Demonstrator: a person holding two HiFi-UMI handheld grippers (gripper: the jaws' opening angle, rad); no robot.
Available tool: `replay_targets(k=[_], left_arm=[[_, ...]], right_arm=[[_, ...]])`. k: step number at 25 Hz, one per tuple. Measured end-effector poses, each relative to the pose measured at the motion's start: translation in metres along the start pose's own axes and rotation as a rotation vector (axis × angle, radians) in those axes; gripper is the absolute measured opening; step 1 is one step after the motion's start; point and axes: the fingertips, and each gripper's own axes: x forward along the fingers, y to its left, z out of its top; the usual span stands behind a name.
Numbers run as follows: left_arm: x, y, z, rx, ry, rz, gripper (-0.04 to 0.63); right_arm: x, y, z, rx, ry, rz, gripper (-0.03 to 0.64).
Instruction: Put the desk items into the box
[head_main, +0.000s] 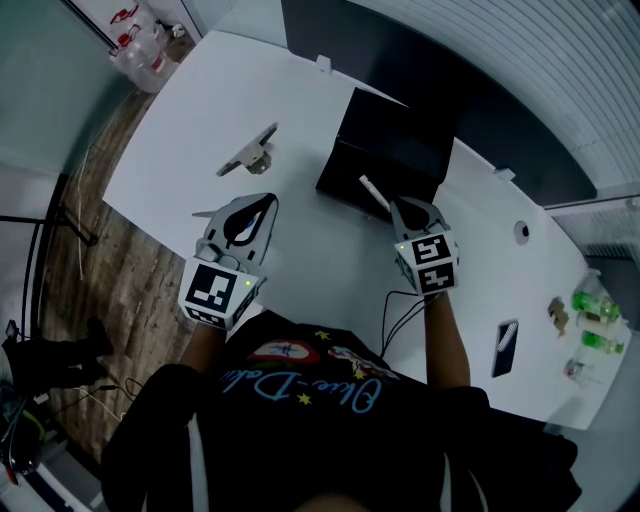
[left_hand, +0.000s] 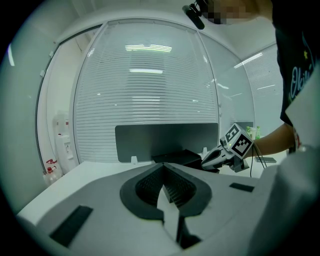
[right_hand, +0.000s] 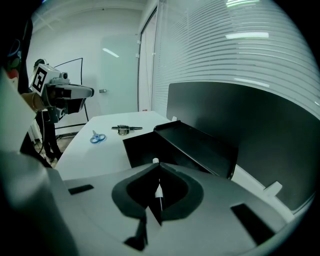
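Person in a black shirt (head_main: 300, 420) stands at the near edge of a white table (head_main: 190, 120), one gripper in each hand.

Left gripper (head_main: 268, 201) hovers over the table's near part. Its jaws are together and nothing is between them. It is well left of the box.

Right gripper (head_main: 398, 204) has its jaws clamped tight on a thin white pen (head_main: 374, 192). The pen sticks out past the tips, tilted. Its free end is over the near wall of the box (head_main: 340, 178).

The box is black and open, and sits mid-table just beyond the right gripper. Its lid is raised at the far side. The inside is dark and I cannot tell if anything is in it.

Blue scissors (right_hand: 98, 137) lie flat on the table left of the box, apart from it. A metal tool (head_main: 250, 152) lies just beyond the scissors, also clear of the box. It is too small to tell what kind.

Far to the person's right, near the table edge, are a black flat item (head_main: 505, 348) and a few green bottles (head_main: 597, 312), well apart from the box.

A dark panel (right_hand: 240, 115) stands along the table's far edge behind the box.
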Motion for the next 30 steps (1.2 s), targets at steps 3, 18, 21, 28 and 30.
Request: replay_targets(k=[3,18,21,28,30], left_arm=[[-0.002,-0.001,0.001,0.002,-0.001,0.002,0.008],[-0.005,-0.01,0.006,0.043,-0.015,-0.009,0.008],[-0.005,-0.012,0.005,0.054,-0.008,-0.014,0.008],[-0.008,-0.018,0.007,0.066,-0.003,-0.019,0.008],[-0.01,-0.017,0.009,0.052,-0.014,-0.008,0.008]], right_arm=[[-0.002,0.001,0.001,0.011,0.003,-0.004,0.008],[-0.012,-0.002,0.004,0.017,-0.019,-0.019,0.008],[-0.013,-0.002,0.005,0.018,-0.028,-0.021,0.008],[-0.019,-0.002,0.006,0.016,-0.038,-0.031,0.008],[-0.021,-0.001,0.006,0.016,-0.04,-0.032,0.008]])
